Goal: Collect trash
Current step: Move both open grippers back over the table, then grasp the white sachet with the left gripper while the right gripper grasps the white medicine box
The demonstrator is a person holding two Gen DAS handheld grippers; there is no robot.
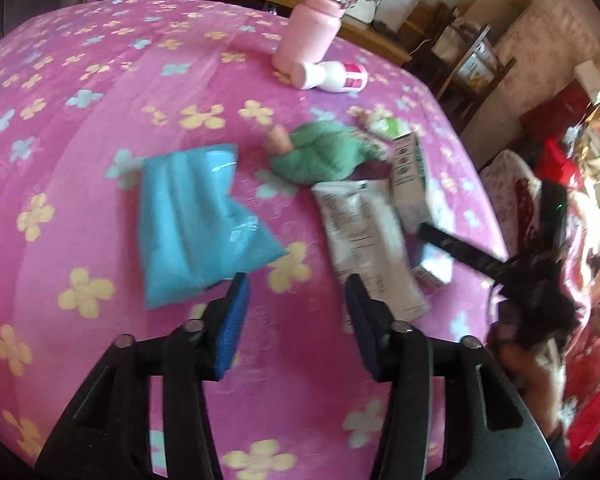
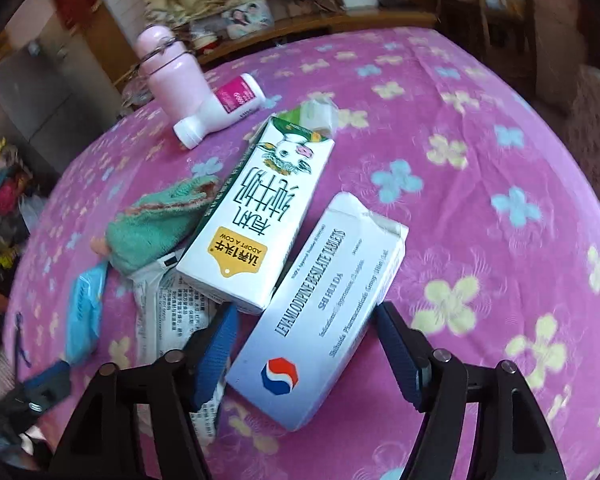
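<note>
While flat, medicine box (image 2: 320, 312) unopened.

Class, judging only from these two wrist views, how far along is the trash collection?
Nothing looks collected yet. The milk carton, tablet box, printed wrapper and blue packet all lie on the pink floral cloth. In hand: nothing, though the open right gripper straddles the tablet box, and the open left gripper hovers between packet and wrapper. Every pickup remains.

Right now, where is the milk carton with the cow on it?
In the right wrist view the milk carton lies flat mid-table on the pink flowered cloth, between the green knitted cloth on its left and the tablet box on its right.
</note>
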